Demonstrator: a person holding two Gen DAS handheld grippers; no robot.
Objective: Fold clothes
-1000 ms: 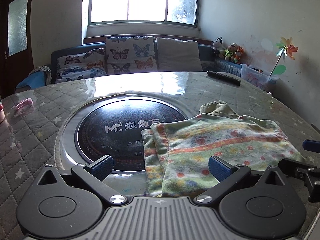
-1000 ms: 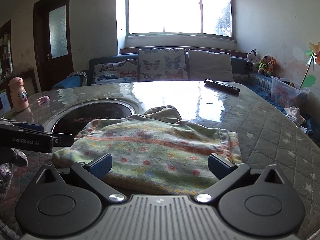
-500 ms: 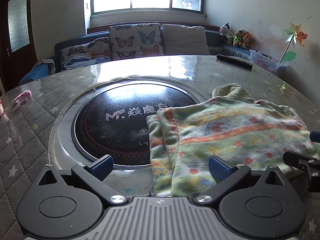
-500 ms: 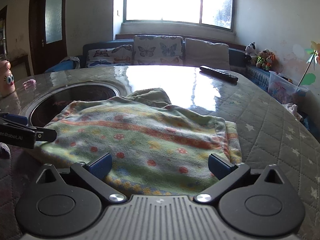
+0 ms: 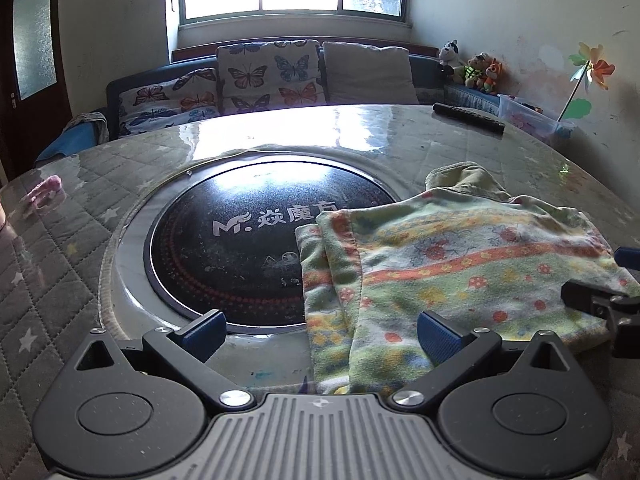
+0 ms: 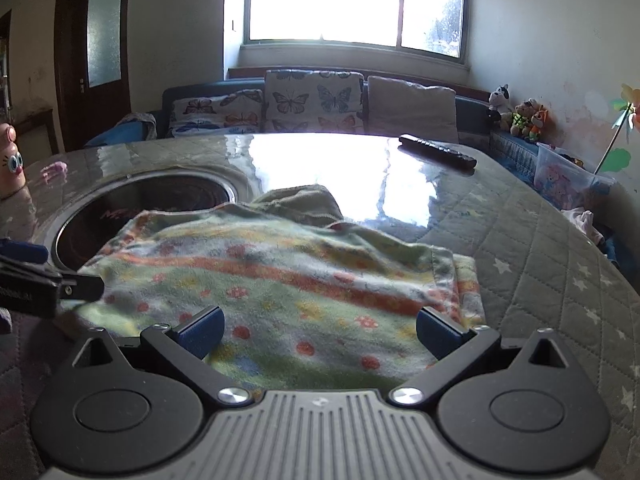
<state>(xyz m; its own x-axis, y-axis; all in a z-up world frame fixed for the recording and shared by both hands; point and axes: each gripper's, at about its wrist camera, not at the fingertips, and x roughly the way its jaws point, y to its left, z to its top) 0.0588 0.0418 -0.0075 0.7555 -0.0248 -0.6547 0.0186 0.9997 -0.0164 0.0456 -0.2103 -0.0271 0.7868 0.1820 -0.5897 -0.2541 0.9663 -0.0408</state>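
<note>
A green garment with orange stripes and red dots (image 5: pixel 452 264) lies folded on the round table, its left edge over the black cooktop (image 5: pixel 248 248). It also fills the middle of the right wrist view (image 6: pixel 280 280). My left gripper (image 5: pixel 320 334) is open, its jaws wide apart at the garment's near left corner. My right gripper (image 6: pixel 320 330) is open over the garment's near edge. Neither holds cloth. The right gripper's fingers (image 5: pixel 592 300) show at the right edge of the left wrist view, and the left gripper's fingers (image 6: pixel 48 284) show at the left edge of the right wrist view.
The table has a quilted grey cover (image 6: pixel 552 264). A black remote (image 6: pixel 438 152) lies at the far right side. A small pink item (image 5: pixel 44 188) lies far left. A pink toy bottle (image 6: pixel 10 160) stands left. A sofa with butterfly cushions (image 5: pixel 272 76) stands behind.
Both grippers have moved forward and lower toward the garment's near edge. They stay open. The garment has not moved.
</note>
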